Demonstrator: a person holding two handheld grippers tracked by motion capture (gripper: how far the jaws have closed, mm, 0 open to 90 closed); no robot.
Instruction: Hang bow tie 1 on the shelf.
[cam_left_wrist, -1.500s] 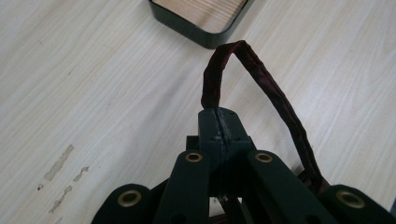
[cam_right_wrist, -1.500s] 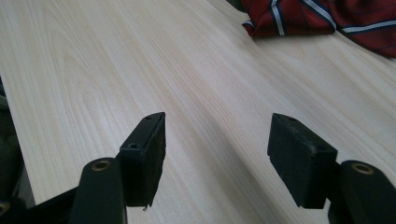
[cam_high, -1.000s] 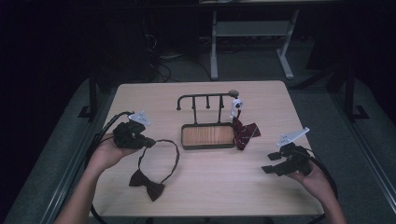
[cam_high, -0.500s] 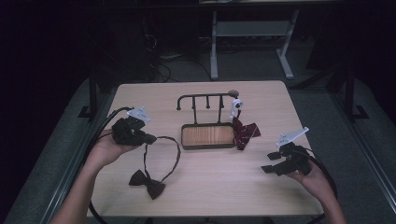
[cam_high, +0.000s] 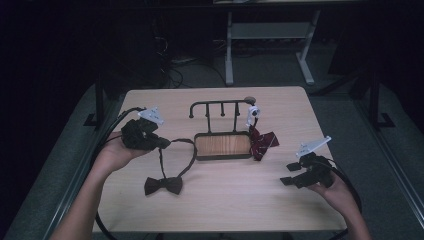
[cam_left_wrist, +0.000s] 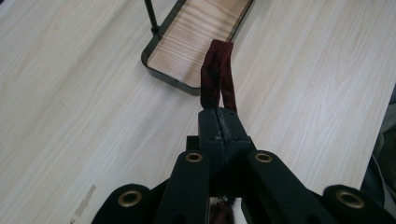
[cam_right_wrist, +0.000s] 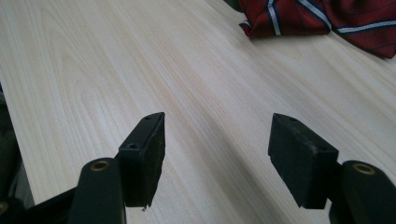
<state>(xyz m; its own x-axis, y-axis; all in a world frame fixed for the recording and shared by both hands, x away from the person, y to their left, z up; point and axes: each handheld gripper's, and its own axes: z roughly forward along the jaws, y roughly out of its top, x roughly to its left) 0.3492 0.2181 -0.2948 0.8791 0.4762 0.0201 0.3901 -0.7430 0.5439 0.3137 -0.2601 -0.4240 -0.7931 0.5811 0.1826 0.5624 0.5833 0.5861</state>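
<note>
Strap (cam_left_wrist: 217, 74) of dark bow tie (cam_high: 163, 185) is clamped in left gripper (cam_high: 161, 143), held w/ hand raised at left; right gripper (cam_high: 290, 173), jaws apart, is held near-right; rack (cam_high: 223, 129) stands betw. them.

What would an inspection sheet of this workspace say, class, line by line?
Surface: pale wooden table, bare around the items.
Job's things: dark maroon bow tie with a looped strap; bow on the table, strap end pinched in the left gripper. Black metal rack with a wooden tray base at centre.
Clutter: red striped bow tie beside the tray's right end.
Grippers: left shut on the strap; right gripper open, fingers over bare table.
Cables: a black cable trails from the left gripper.
Surroundings: dark room, grey floor, white table frame behind.
</note>
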